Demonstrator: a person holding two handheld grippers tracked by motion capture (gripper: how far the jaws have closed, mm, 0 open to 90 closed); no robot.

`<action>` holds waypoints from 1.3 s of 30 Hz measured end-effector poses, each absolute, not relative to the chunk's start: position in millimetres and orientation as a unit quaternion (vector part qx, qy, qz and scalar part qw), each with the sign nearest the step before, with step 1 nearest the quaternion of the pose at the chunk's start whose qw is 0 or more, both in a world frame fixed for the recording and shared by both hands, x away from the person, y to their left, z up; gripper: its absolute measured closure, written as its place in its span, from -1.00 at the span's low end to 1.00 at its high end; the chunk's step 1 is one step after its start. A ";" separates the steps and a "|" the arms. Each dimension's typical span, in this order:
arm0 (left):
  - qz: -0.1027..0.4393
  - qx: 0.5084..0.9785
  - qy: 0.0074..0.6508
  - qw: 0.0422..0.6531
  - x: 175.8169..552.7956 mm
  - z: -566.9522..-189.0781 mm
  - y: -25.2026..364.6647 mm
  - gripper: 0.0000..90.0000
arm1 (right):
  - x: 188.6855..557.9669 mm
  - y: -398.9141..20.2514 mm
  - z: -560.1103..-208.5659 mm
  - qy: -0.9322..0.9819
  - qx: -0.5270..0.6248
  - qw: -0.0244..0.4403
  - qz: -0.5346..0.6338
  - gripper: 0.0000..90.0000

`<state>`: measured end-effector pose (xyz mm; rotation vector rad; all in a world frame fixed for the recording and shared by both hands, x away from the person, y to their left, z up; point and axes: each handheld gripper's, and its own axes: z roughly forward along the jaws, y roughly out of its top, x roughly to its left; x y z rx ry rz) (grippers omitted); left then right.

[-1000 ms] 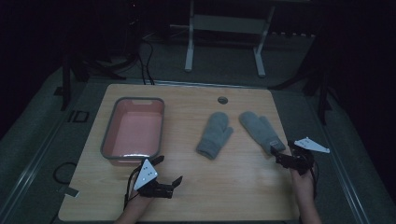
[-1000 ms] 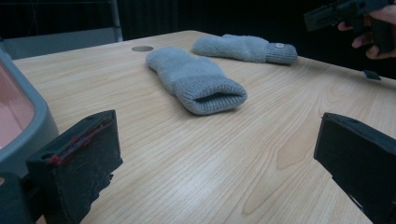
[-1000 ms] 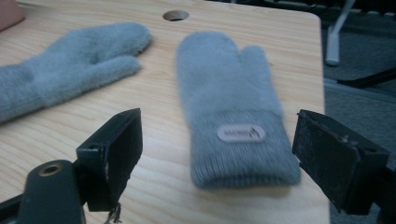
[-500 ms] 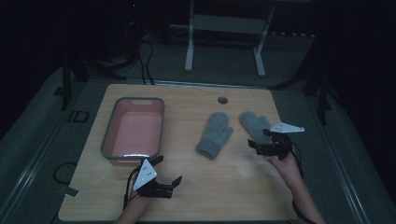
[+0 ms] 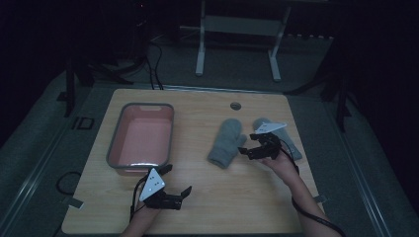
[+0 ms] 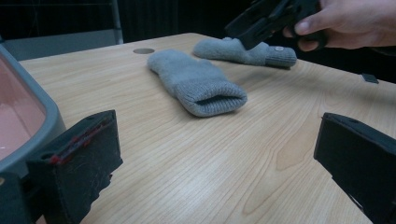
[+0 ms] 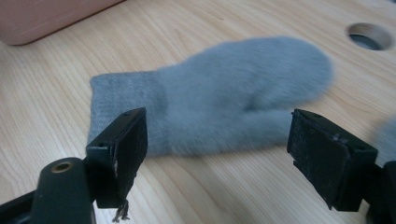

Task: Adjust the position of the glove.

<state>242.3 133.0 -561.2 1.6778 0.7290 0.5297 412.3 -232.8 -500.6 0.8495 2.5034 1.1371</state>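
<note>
We see the right gripper [image 5: 249, 150], held low above the tabletop [image 5: 212, 197] with its forearm reaching in from the lower right, pointing at the near grey mitten [image 5: 226, 143]; its wide jaws, which have just been closing a little, hold nothing. That mitten lies flat mid-tabletop, beside a second mitten [image 5: 289, 145] partly under the hand. The left gripper [image 5: 175, 185] rests near the front edge, wide and empty, just beside the pink tray [image 5: 114, 148].

Grey mittens [image 5: 226, 143], pink tray [image 5: 114, 148] w/ grey rim, black tools.
</note>
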 end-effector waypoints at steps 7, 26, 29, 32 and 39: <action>0.225 0.718 0.311 0.581 242.3 -561.1 133.2 -0.98 | 426.0 -206.6 -509.5 0.878 0.273 0.114 0.375 -0.34; 0.224 0.719 0.309 0.581 240.9 -560.9 133.1 -0.98 | 453.2 -173.4 -537.9 0.902 0.248 0.104 0.336 0.14; 0.224 0.720 0.308 0.580 240.3 -561.0 132.7 -0.98 | 454.0 -172.8 -540.1 0.906 0.249 0.100 0.327 0.38; 0.225 0.720 0.307 0.580 239.5 -560.6 132.5 -0.98 | 451.3 -169.4 -539.9 0.912 0.232 0.107 0.321 0.72; 0.225 0.719 0.308 0.581 240.5 -560.9 133.4 -0.98 | 445.9 -170.5 -533.1 0.911 0.218 0.098 0.335 0.95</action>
